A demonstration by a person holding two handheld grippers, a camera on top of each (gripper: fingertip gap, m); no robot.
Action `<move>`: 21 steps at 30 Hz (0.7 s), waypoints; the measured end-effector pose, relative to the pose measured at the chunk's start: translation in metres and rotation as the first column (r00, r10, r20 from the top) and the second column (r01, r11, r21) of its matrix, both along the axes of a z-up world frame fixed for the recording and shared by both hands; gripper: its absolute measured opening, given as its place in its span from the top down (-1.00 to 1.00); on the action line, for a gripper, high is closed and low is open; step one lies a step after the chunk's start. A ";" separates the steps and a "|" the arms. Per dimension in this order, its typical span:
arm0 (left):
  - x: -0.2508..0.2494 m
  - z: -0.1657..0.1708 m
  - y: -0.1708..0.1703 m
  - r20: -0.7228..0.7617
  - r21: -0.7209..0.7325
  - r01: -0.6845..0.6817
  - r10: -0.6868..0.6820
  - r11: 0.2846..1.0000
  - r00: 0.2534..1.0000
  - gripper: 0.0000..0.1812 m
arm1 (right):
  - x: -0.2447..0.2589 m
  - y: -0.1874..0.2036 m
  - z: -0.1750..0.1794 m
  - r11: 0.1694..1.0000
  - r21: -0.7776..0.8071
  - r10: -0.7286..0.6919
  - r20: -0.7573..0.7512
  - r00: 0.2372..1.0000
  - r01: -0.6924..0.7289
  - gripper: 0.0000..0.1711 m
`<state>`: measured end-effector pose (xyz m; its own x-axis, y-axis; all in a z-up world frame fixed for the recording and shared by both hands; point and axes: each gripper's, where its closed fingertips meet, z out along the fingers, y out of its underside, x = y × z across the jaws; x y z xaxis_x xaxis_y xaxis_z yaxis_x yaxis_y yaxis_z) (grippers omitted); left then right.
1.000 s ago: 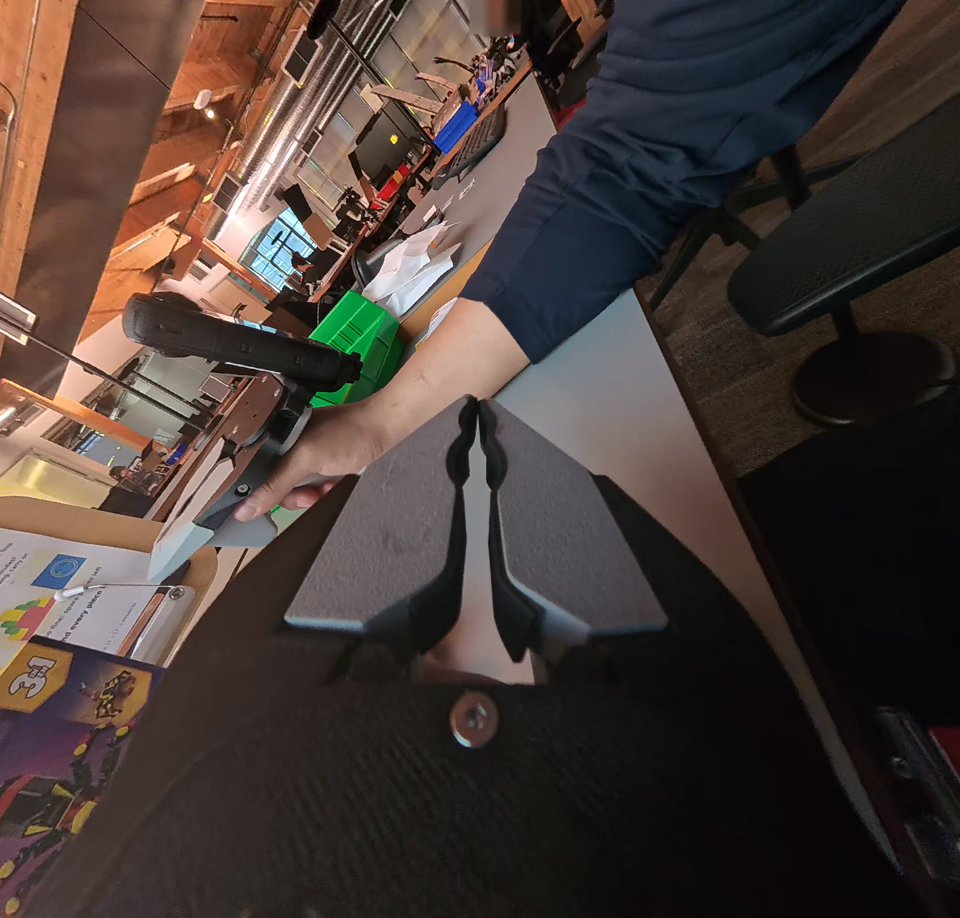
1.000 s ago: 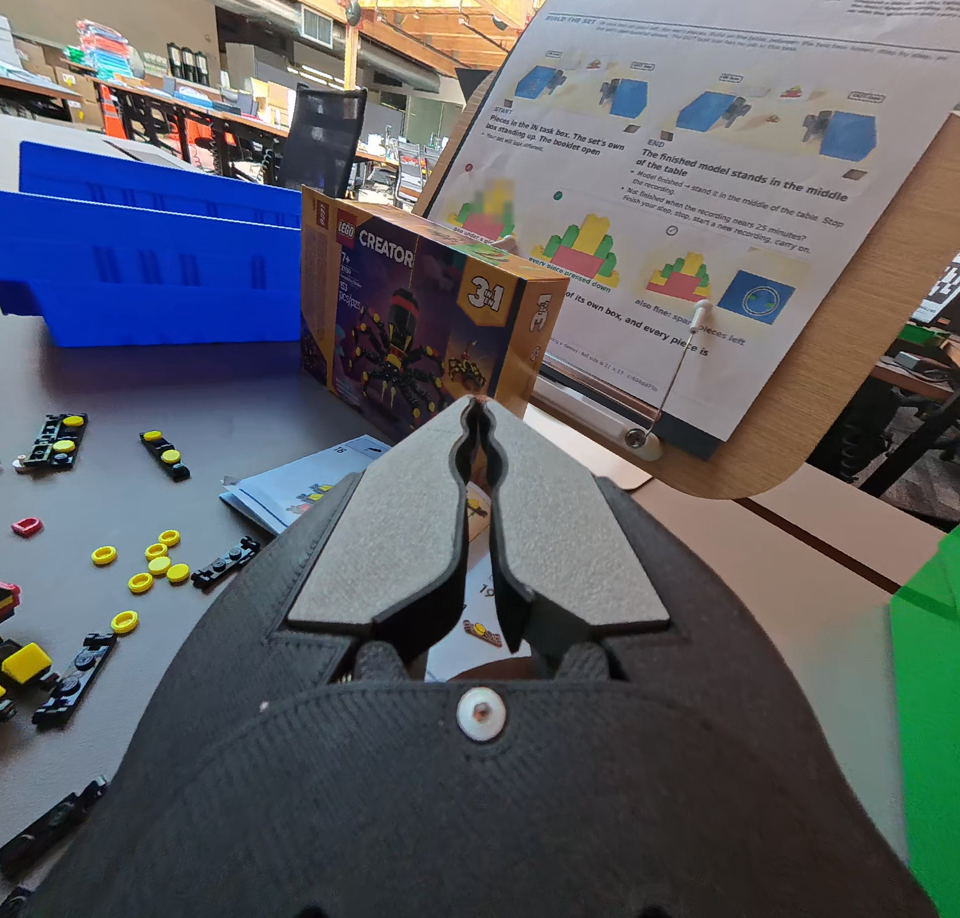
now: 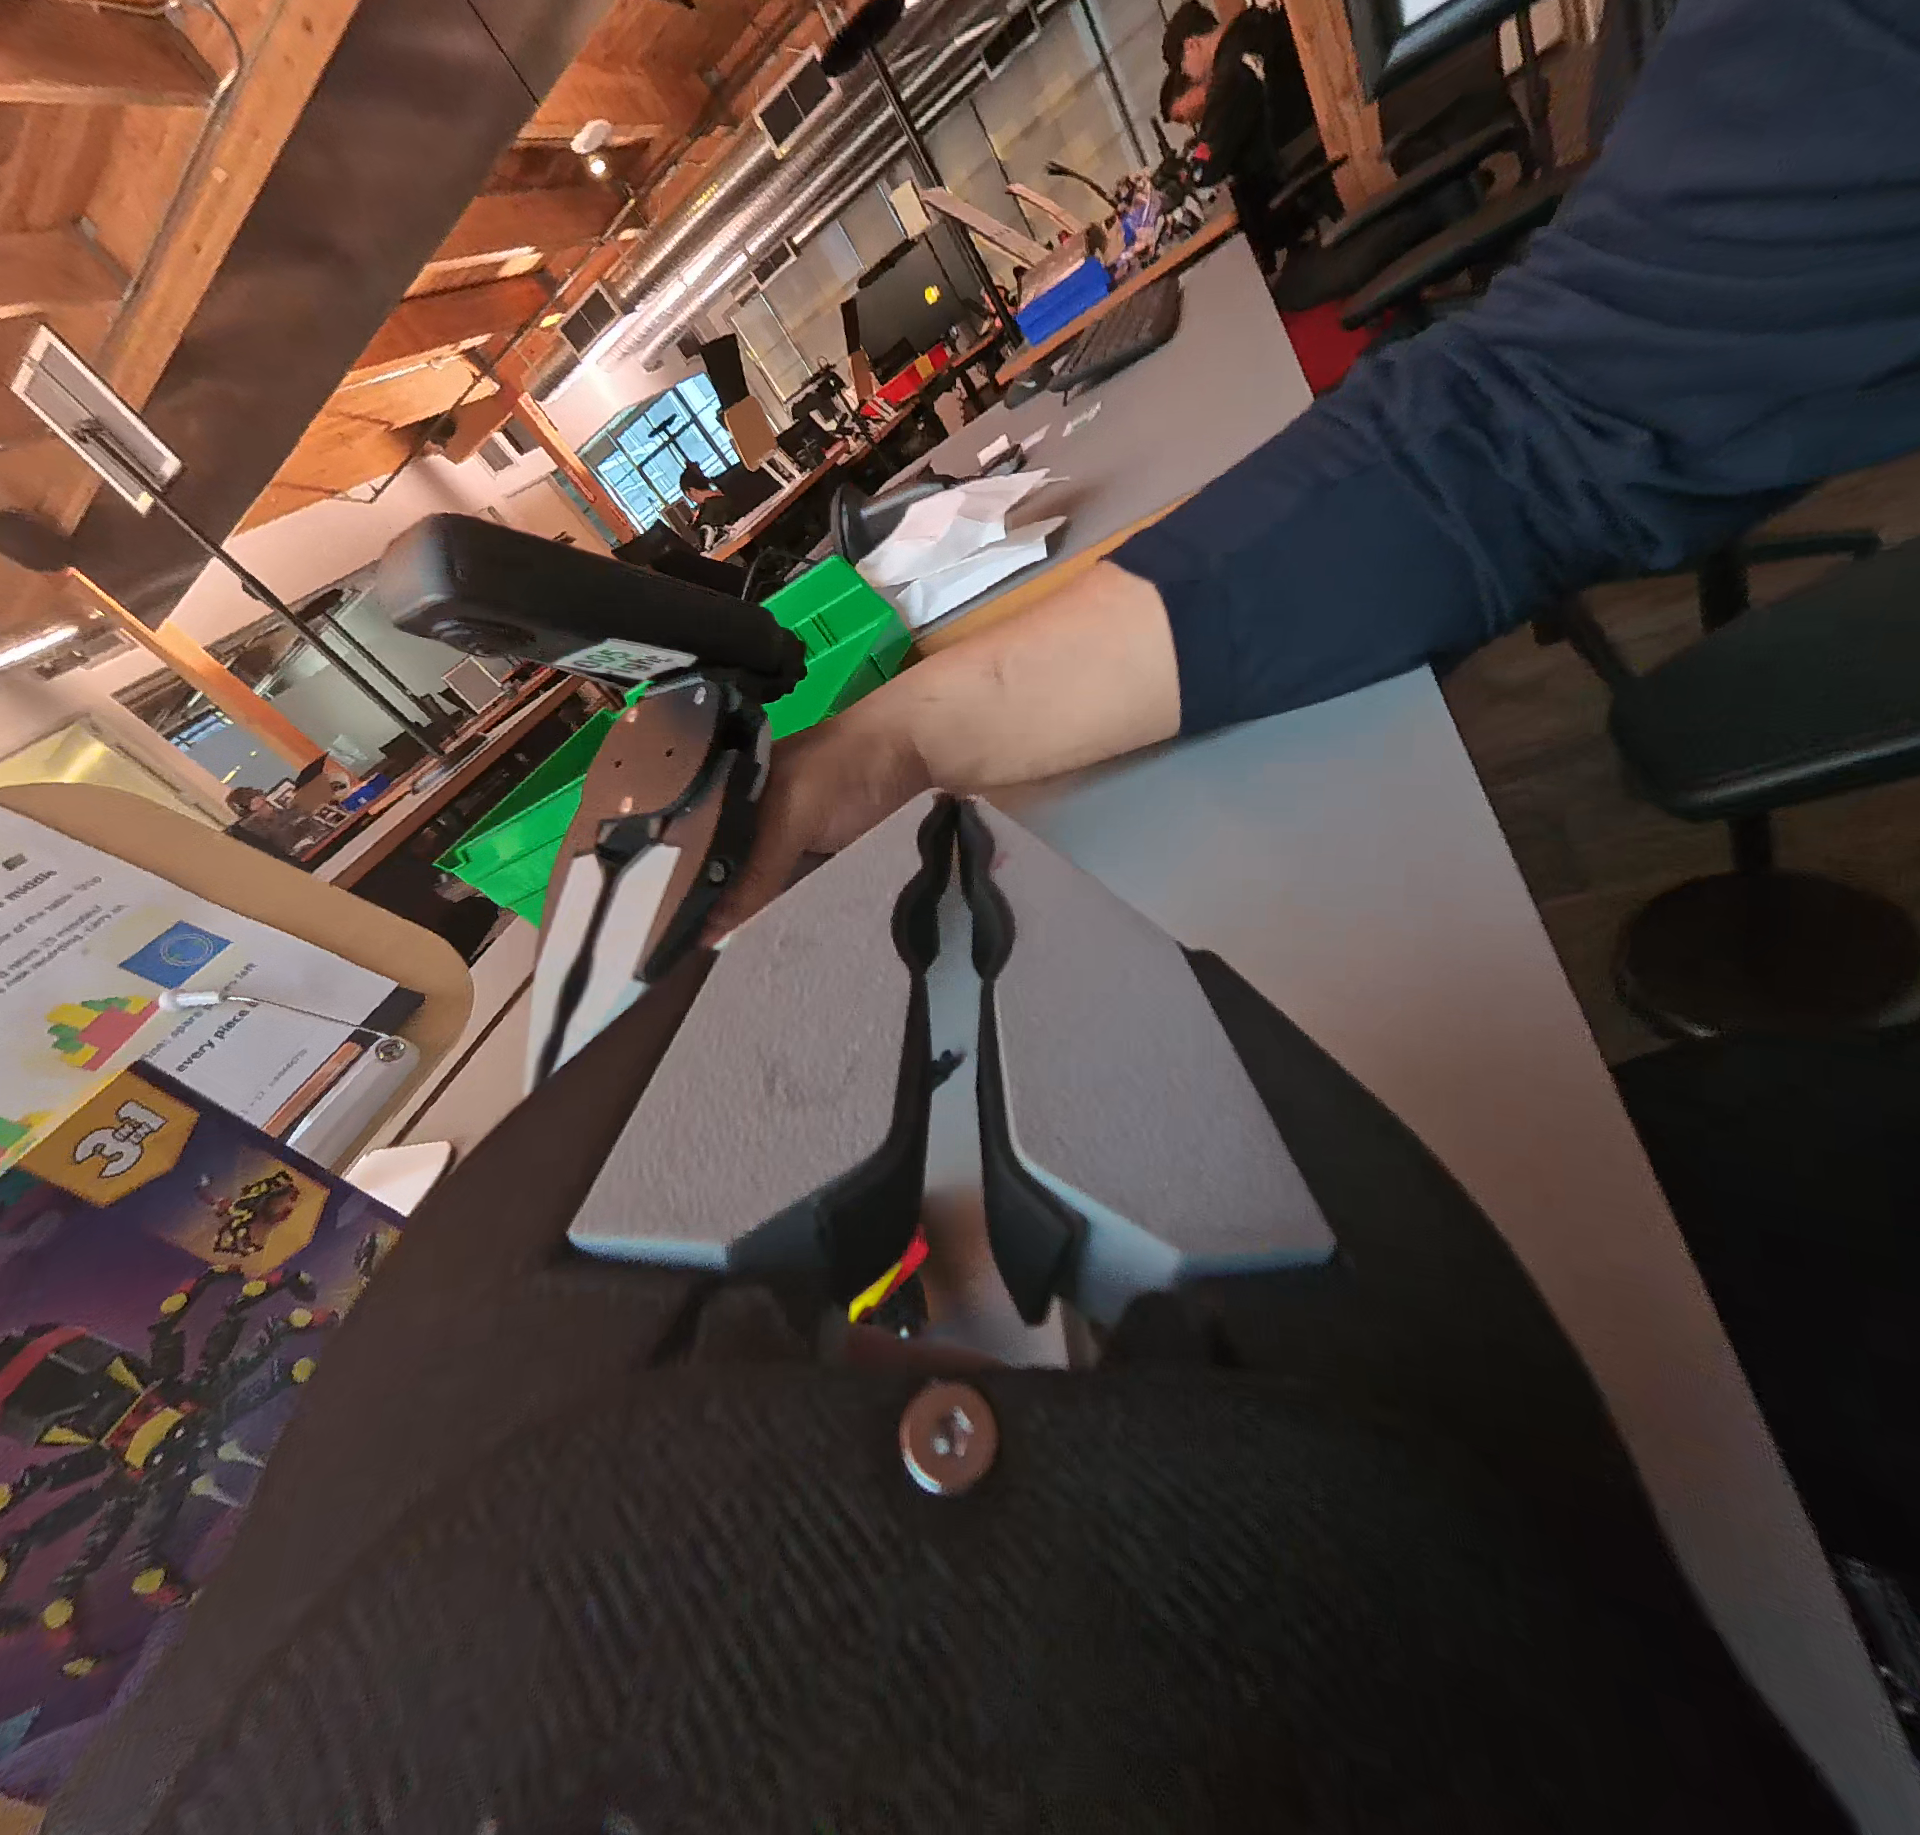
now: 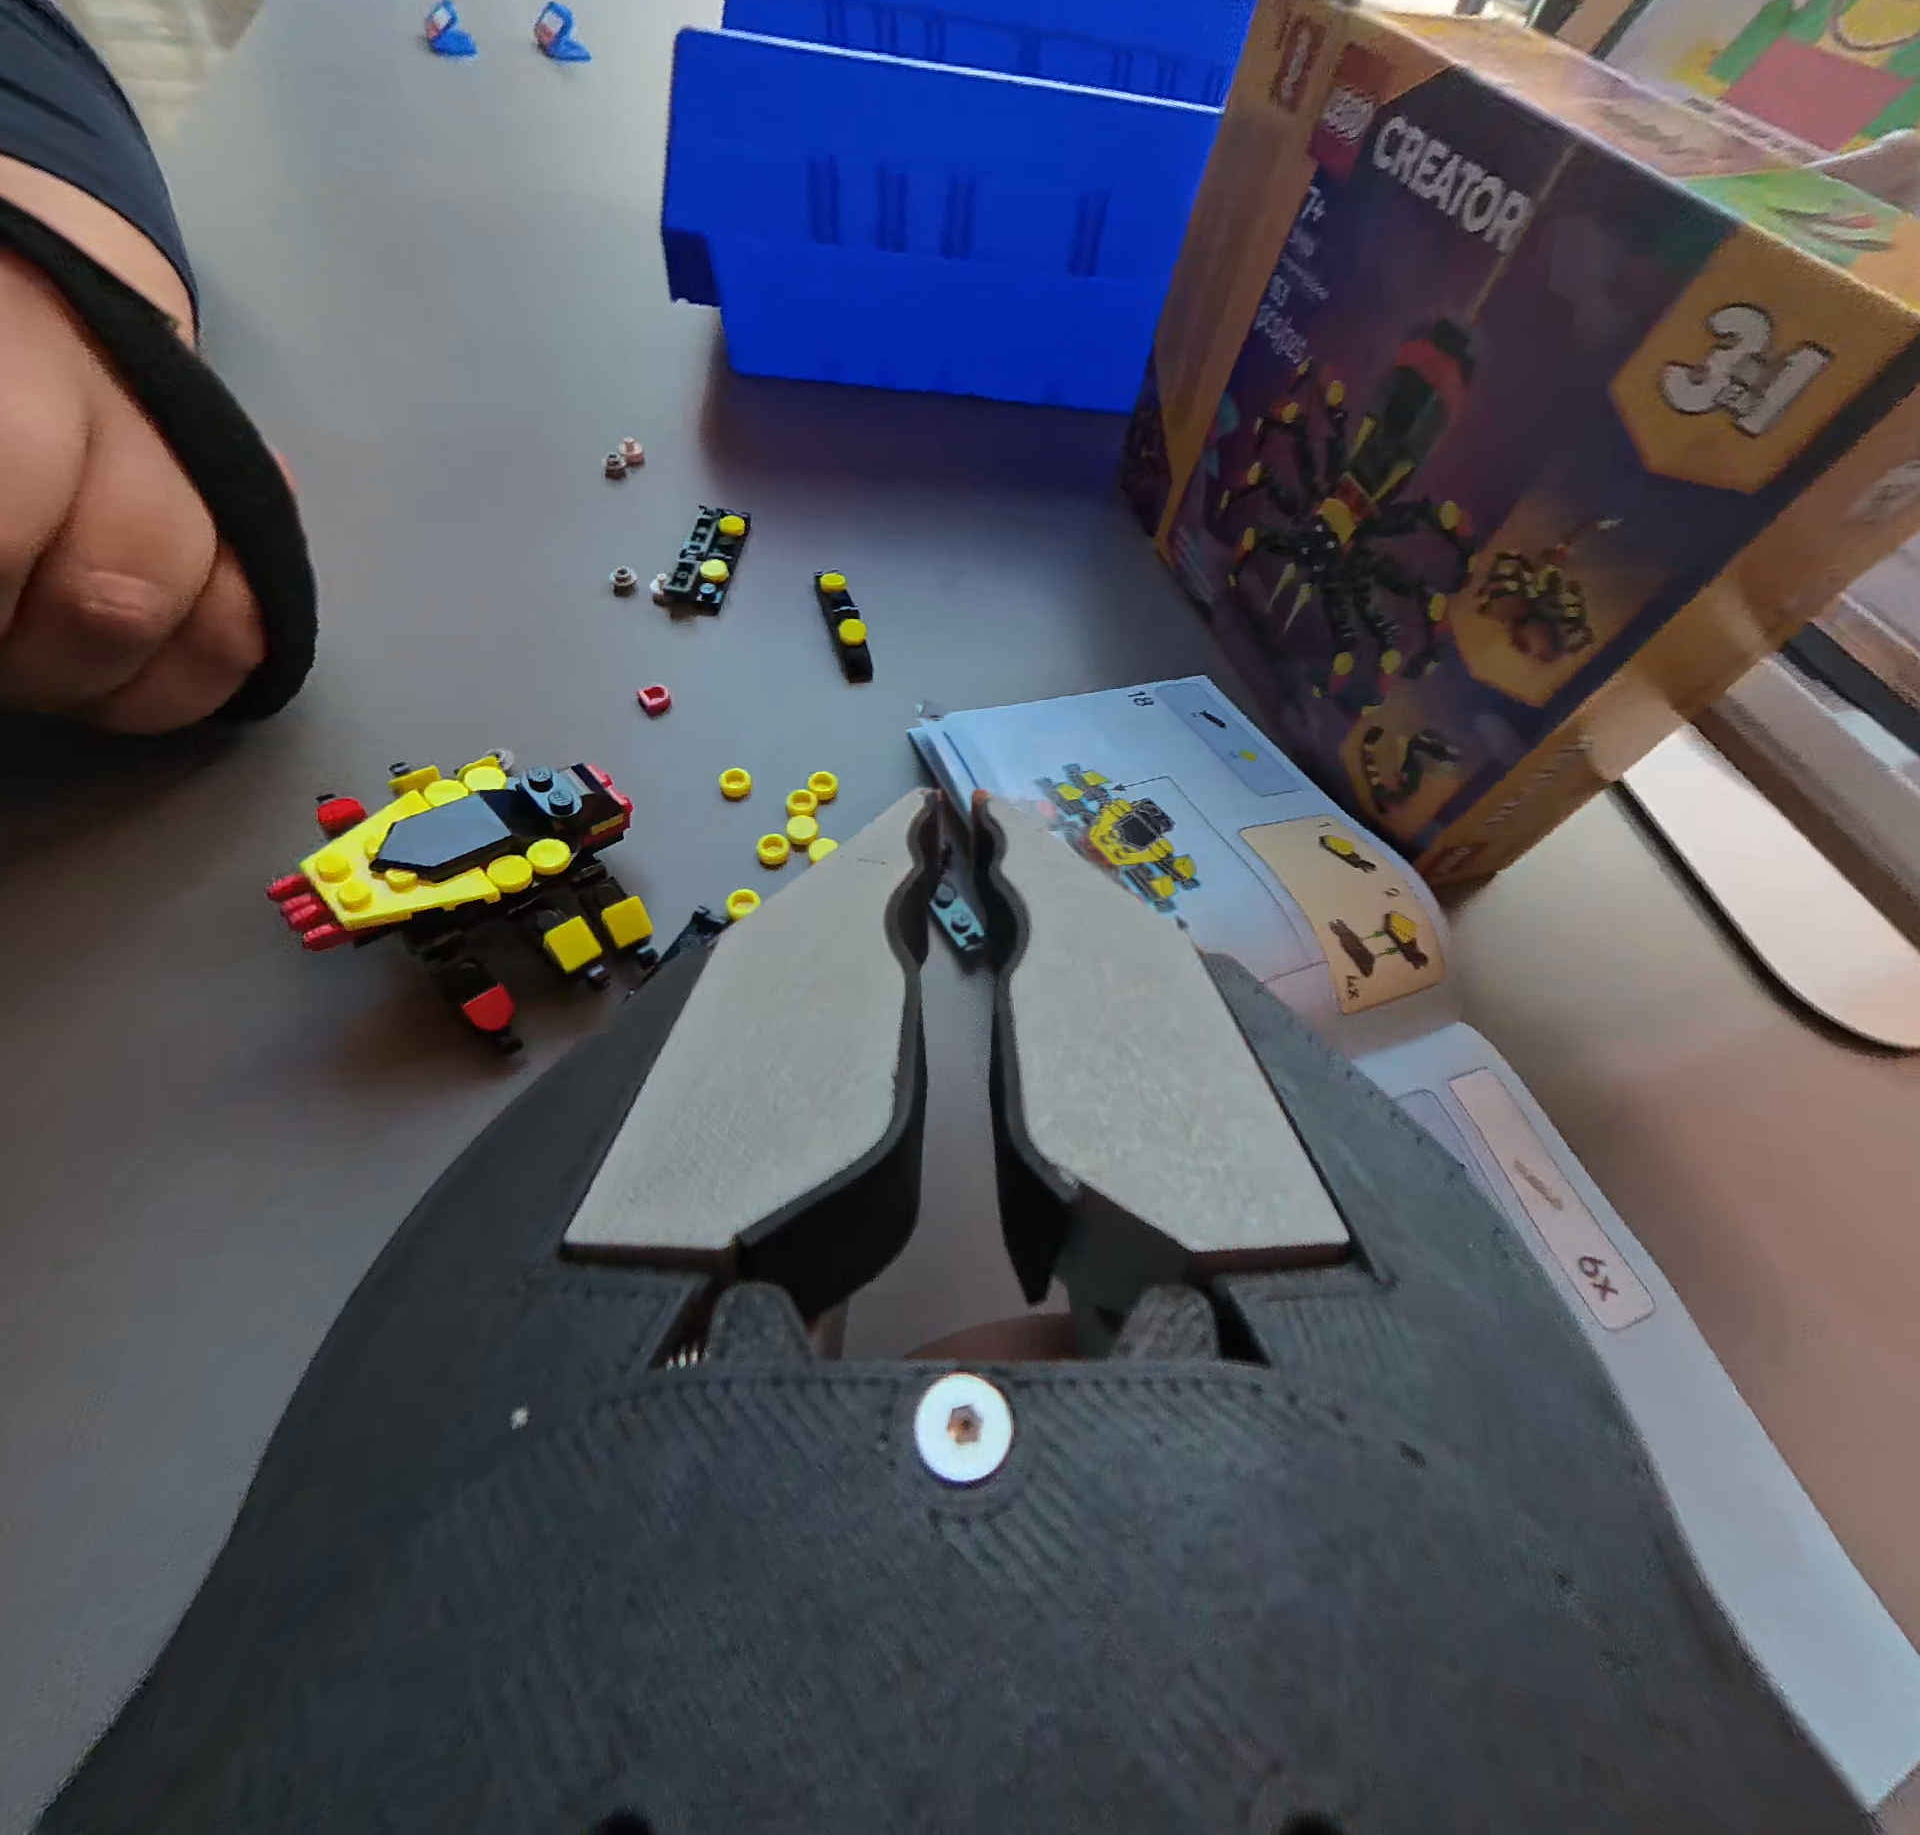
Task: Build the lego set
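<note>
Dark desk point(image 4: 416, 279): half-built yellow-black model point(image 4: 457, 860) sits left, loose yellow studs point(image 4: 795, 829) beside it (plenty left). My right claw point(image 4: 954, 798) hangs nearly closed, empty; left claw point(image 3: 958, 811) pinched closed, seemingly empty.

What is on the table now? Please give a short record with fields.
model: half-built yellow and black model, left of the right gripper
loose pieces: yellow round tiles, black plates with yellow studs
booklet: open instruction booklet, in front of the set box
bins: blue bins behind
left gripper: shut, holds nothing visible
right gripper: nearly shut, empty
</note>
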<state>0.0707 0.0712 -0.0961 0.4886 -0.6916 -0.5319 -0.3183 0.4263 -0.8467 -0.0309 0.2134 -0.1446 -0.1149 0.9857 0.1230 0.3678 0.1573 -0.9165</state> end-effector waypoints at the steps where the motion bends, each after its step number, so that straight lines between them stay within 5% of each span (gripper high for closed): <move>1: -0.002 0.003 0.000 0.016 0.000 0.006 -0.006 1.000 1.000 1.00 | -0.001 -0.005 -0.003 1.000 0.017 0.019 0.019 1.000 -0.019 0.98; 9: -0.040 0.004 0.001 -0.013 0.058 -0.004 0.004 0.998 1.000 1.00 | -0.010 -0.027 -0.035 0.952 0.286 0.058 0.187 0.981 -0.111 0.95; 21: -0.079 0.008 0.039 0.101 -0.125 -0.157 0.170 0.980 0.980 1.00 | -0.012 -0.028 -0.052 0.923 0.357 0.042 0.284 0.958 -0.146 1.00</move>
<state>-0.0080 0.1106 -0.0879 0.6516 -0.6511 -0.3893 -0.2774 0.2731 -0.9211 -0.0434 0.1858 -0.1968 -0.2844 0.8575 0.4287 0.5555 0.5118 -0.6553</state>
